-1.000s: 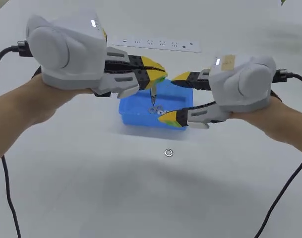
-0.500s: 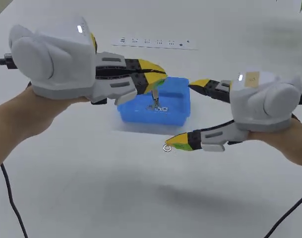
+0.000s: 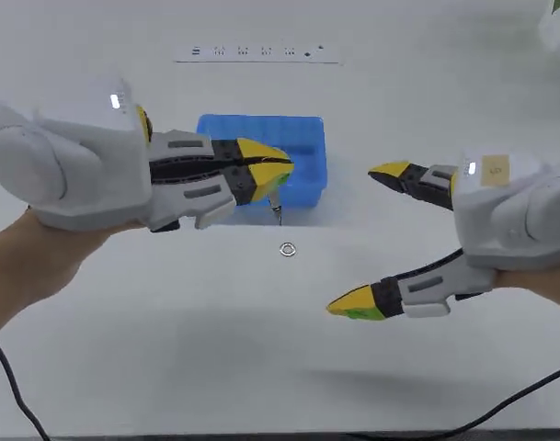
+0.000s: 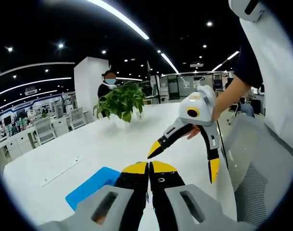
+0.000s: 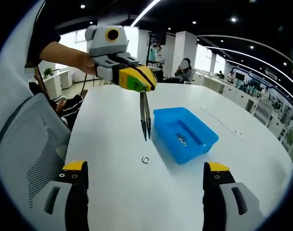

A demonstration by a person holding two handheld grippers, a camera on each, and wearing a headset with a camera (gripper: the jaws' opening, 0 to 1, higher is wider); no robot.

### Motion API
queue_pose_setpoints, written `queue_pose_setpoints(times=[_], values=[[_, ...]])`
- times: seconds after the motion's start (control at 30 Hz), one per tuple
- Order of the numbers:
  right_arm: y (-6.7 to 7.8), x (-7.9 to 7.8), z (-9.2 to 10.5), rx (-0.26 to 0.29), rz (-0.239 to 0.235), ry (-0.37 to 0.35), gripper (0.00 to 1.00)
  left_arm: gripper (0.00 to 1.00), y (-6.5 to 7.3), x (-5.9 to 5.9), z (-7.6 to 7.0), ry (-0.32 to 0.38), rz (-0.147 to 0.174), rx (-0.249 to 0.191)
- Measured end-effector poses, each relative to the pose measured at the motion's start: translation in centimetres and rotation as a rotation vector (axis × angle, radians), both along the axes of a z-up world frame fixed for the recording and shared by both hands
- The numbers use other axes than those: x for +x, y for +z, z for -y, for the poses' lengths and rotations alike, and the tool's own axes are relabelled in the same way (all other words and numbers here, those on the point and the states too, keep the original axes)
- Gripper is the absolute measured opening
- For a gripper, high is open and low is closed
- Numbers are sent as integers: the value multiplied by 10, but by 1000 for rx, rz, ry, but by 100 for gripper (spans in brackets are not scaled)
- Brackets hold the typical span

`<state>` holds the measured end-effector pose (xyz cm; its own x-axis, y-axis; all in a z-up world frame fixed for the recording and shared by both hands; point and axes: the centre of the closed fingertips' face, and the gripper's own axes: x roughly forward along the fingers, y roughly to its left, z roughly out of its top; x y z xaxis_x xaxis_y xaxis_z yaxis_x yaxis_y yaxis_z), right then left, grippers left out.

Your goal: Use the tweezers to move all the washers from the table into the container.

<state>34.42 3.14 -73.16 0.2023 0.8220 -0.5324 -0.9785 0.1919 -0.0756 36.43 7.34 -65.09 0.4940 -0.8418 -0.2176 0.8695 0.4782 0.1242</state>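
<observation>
left gripper [image 3: 270,170] clenched on tweezers [image 5: 144,118], right gripper [image 3: 351,240] wide open; white table [image 3: 169,349], strip-lit office, washer [image 3: 288,249] near side of blue container [image 3: 302,138].

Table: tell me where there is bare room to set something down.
Bare: the near table in front of the washer, and the band between the container and the power strip. Crowded: around the washer, with the tweezers in the left gripper just behind it and the open right gripper beside it.

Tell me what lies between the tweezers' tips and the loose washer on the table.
Only bare table lies between the tweezers and the washer, clearest in the right gripper view.
</observation>
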Motion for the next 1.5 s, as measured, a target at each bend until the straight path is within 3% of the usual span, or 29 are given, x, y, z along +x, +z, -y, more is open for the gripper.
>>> queue_pose_setpoints(times=[0.17, 0.27, 0.6, 0.93, 1.5], values=[[-10, -11, 11, -31, -22, -1, 100, 4, -14, -4, 4, 11, -22, -28], [-12, -11, 14, -15, -44, -23, 100, 4, -21, -8, 5, -1, -26, 0], [-21, -19, 7, 16, -92, -38, 100, 4, -24, 0, 6, -1, -38, -7], [-26, -17, 10, 22, -114, -48, 98, 4, -35, -3, 12, -24, -61, 7], [-32, -25, 9, 39, -158, -58, 96, 4, -45, -1, 13, -22, -55, 34]])
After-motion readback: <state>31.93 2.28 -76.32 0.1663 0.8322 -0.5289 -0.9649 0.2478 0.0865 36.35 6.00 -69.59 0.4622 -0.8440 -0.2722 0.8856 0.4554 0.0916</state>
